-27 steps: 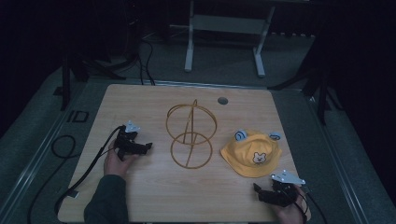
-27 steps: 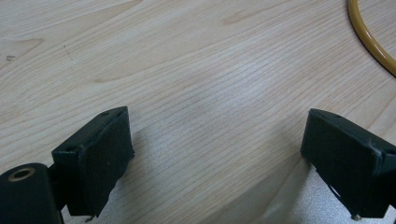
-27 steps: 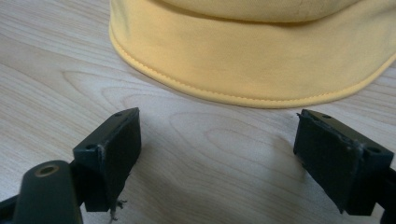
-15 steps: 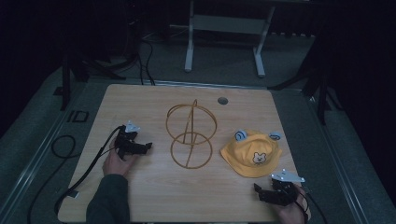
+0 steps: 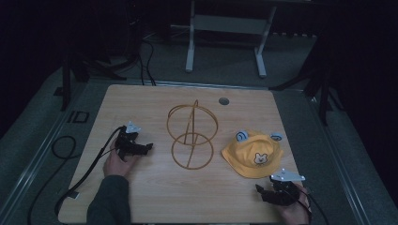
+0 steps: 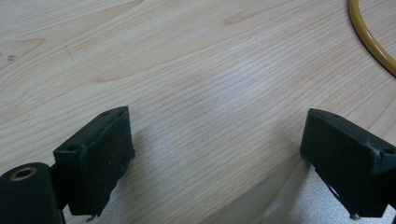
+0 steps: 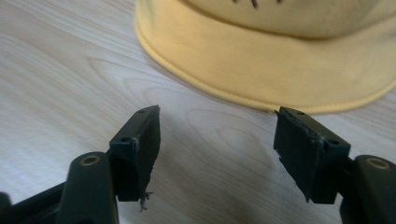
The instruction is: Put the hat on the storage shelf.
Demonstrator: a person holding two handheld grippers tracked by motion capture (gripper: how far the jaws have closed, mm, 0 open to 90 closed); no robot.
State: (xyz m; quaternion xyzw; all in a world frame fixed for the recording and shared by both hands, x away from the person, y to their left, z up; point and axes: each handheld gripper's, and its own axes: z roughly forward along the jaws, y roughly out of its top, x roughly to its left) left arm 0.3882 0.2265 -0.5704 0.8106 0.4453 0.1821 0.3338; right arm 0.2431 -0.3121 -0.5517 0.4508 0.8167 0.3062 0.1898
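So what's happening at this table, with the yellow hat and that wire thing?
A person sits at a wooden table with a two-jaw gripper in each hand. The right gripper has its jaws open just short of the brim of a yellow hat, holding nothing. The left gripper is open too, above bare wood beside a gold wire stand in the middle of the table. Neither the hat nor the stand is being touched.
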